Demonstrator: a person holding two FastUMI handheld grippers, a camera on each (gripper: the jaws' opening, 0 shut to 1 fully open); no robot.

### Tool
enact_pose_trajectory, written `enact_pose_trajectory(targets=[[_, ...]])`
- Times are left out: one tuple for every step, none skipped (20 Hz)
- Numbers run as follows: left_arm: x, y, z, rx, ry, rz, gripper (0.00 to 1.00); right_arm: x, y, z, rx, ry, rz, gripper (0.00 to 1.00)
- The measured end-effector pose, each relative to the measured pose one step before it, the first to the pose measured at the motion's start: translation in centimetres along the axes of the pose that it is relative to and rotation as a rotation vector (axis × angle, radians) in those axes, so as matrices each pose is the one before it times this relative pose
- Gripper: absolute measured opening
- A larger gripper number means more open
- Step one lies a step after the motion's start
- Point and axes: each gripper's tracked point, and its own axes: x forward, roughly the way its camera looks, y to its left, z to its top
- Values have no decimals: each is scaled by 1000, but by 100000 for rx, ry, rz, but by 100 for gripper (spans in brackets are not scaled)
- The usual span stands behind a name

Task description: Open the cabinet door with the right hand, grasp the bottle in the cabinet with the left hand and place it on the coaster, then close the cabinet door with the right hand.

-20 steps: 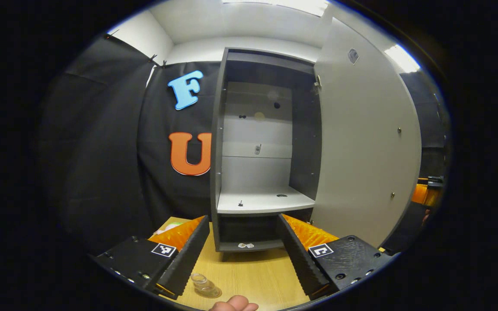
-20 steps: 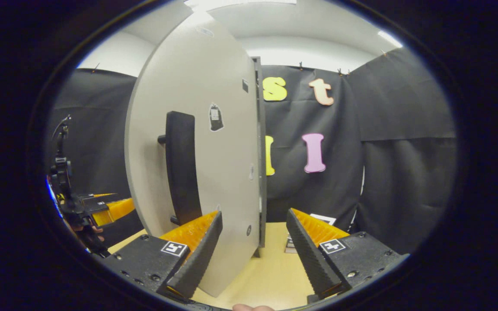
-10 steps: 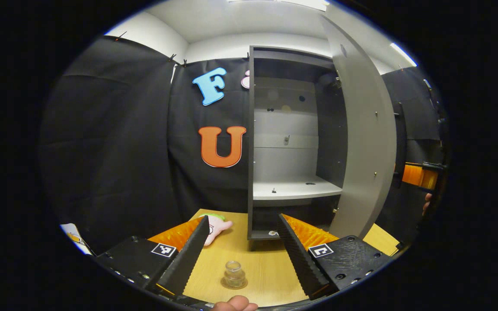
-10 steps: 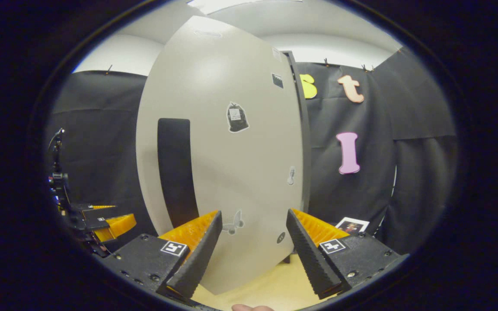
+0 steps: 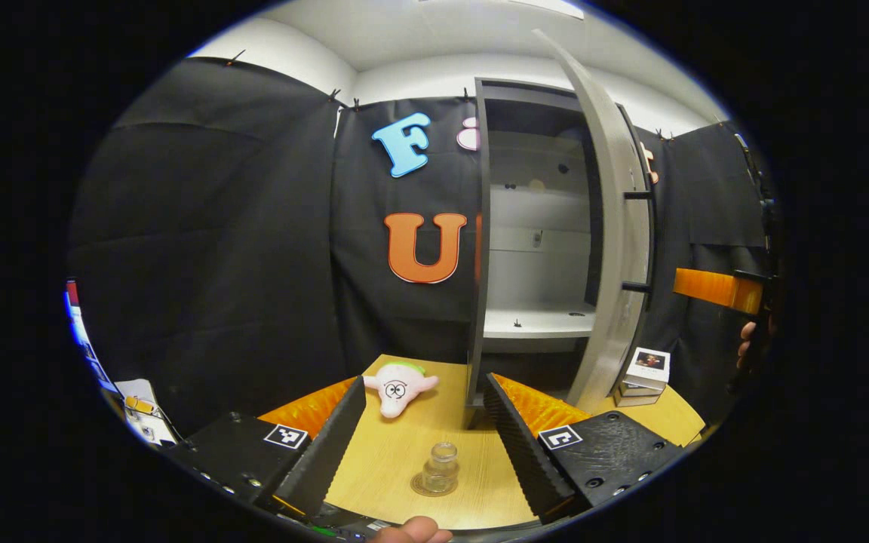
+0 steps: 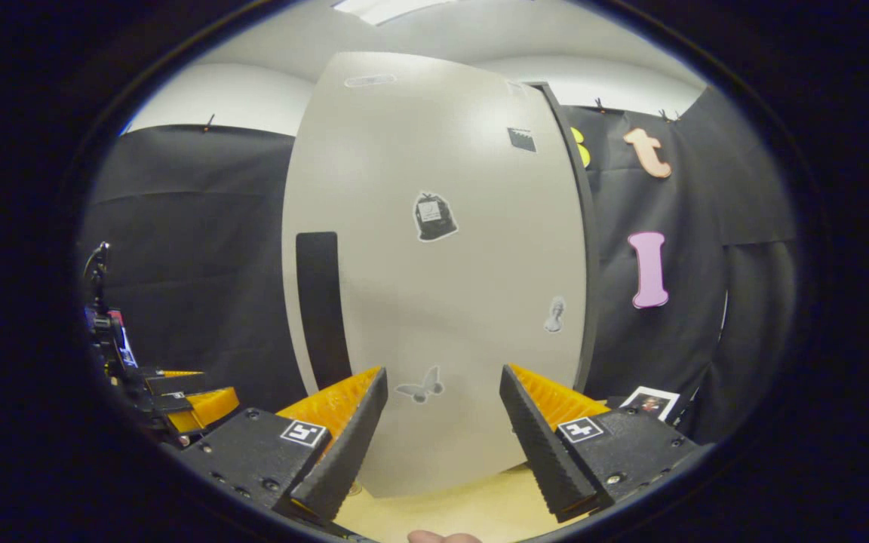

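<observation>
Bottle point(image 5: 440, 467) upright on coaster point(image 5: 434, 485), table point(image 5: 404, 445). Cabinet door point(image 6: 442, 286) ajar at 12 o'clock of right gripper point(image 6: 442, 422), jaws wide, empty. Left gripper point(image 5: 423, 422) wide too.

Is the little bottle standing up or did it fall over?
Standing up. The bottle sits upright on the round coaster on the table, its neck pointing upward.

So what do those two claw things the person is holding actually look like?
Each is a black block with two wedge-shaped fingers: the left gripper and the right gripper. The fingers have ridged black inner pads, orange ribbed backs, and small square black-and-white markers on the bases.
</observation>
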Motion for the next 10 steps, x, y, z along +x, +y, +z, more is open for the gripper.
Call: enact_pose_trajectory(targets=[[242, -372, -114, 225, 581, -774, 95, -196, -668, 451, -445, -1961, -2761, 97], [242, -497, -25, 416, 49, -920, 95, -287, -948, 711, -1093, -2906, -3663, 97], [168, -469, 270, 557, -124, -644, 95, -60, -955, 577, -1919, -2471, -4205, 98], [67, -507, 243, 671, -562, 18, 96, -146, -1517, 86, -2202, -1580, -6539, 92], [109, -112, 472, 238, -1200, 1720, 95, -119, -725, -547, -374, 1129, -3421, 95], [237, -514, 443, -1852, -1404, 1234, 95, 54, 547, -1517, 1050, 4116, 742, 96], [240, -1034, 187, -2131, -1010, -1214, 95, -134, 64, -1092, 1982, 3048, -1932, 99], [293, -1630, 314, -1403, -1217, -2525, 95, -597, -528, -311, 1038, 1828, -2948, 96], [566, -1500, 298, 174, -1071, -3332, 95, -403, -276, -274, -405, 885, -1620, 96], [460, -1549, 169, 1547, -1055, -4003, 95, -227, -158, 78, -1626, -242, -847, 100]])
